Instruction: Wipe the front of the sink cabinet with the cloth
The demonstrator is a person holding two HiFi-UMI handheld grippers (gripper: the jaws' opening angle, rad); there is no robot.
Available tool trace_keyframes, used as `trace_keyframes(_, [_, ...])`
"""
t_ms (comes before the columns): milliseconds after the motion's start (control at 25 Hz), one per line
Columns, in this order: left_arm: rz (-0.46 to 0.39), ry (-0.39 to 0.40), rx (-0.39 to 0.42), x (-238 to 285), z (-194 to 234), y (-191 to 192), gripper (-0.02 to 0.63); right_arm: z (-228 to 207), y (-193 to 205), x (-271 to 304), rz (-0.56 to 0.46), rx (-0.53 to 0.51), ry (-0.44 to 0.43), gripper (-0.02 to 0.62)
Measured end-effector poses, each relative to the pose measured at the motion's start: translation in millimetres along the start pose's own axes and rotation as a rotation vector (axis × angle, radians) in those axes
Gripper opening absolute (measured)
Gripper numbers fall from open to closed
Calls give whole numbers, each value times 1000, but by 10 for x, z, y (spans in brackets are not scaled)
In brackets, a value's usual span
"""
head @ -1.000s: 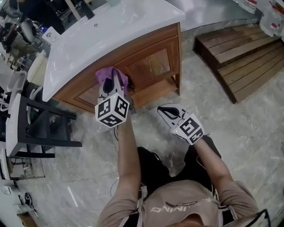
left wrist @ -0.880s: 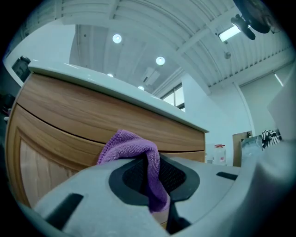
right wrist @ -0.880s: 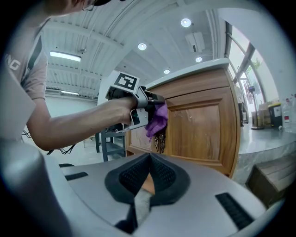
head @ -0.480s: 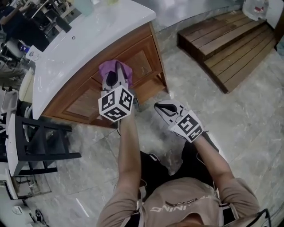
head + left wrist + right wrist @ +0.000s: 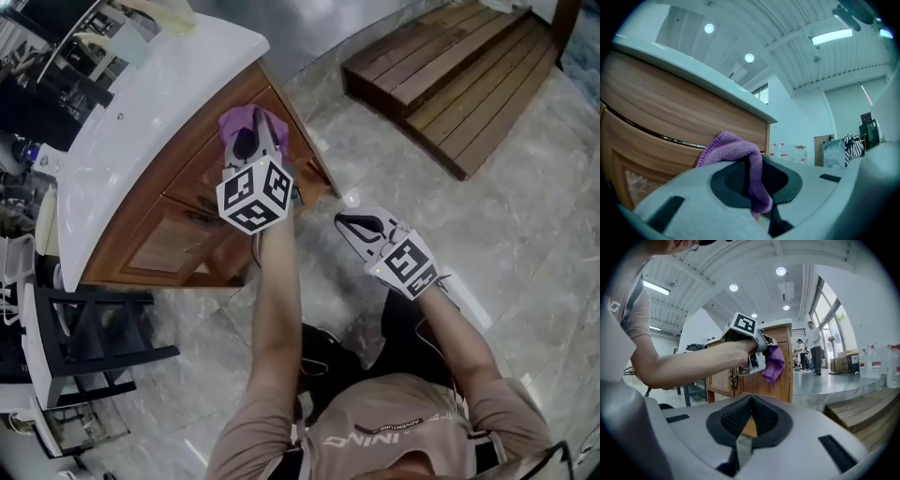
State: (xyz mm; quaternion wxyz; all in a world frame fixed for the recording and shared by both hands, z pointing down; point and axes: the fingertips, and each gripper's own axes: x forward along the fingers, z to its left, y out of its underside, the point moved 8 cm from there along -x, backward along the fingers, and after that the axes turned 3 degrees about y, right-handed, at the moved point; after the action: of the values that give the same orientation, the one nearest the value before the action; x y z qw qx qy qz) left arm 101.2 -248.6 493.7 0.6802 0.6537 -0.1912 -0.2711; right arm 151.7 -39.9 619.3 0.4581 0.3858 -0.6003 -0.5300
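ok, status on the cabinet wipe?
Left gripper shut on purple cloth, cloth up at cabinet front near its corner. Right gripper shut, empty, held off. Nothing in the way.

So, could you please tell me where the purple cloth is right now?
The purple cloth is clamped in the left gripper, upper left of centre in the head view, against the cabinet front near its right-hand end.

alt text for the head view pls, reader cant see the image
Seen from above, the person's left gripper holds a purple cloth against the wooden front of the sink cabinet, near its corner. The right gripper hangs shut and empty over the grey floor, with wooden steps beyond.
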Motion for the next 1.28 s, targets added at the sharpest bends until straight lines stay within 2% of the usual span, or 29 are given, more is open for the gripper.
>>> trace_keyframes(240, [23, 60, -38, 257, -235, 66, 37, -161, 34, -196, 8, 5, 49, 11])
trace_keyframes(400, [109, 178, -76, 399, -368, 145, 37, -177, -25, -213, 2, 3, 54, 11])
trace_keyframes(520, [103, 205, -100, 238, -376, 156, 37, -140, -76, -171, -4, -4, 49, 11])
trace_keyframes(720, [92, 173, -3, -411, -257, 122, 37, -43, -235, -74, -28, -29, 10, 11])
trace_keyframes(840, [90, 114, 28, -910, -18, 68, 37, 63, -335, 47, -54, -33, -31, 11])
trace_keyframes(920, [101, 43, 64, -1252, 222, 28, 37, 176, -371, 172, -69, -31, -69, 11])
trace_keyframes(1000, [117, -43, 93, -1577, 495, 13, 37, 322, -388, 328, -81, -24, -115, 11])
trace_keyframes(1280, [112, -371, 103, -2621, 1494, -93, 37, 993, -445, 933, -76, -49, -303, 11])
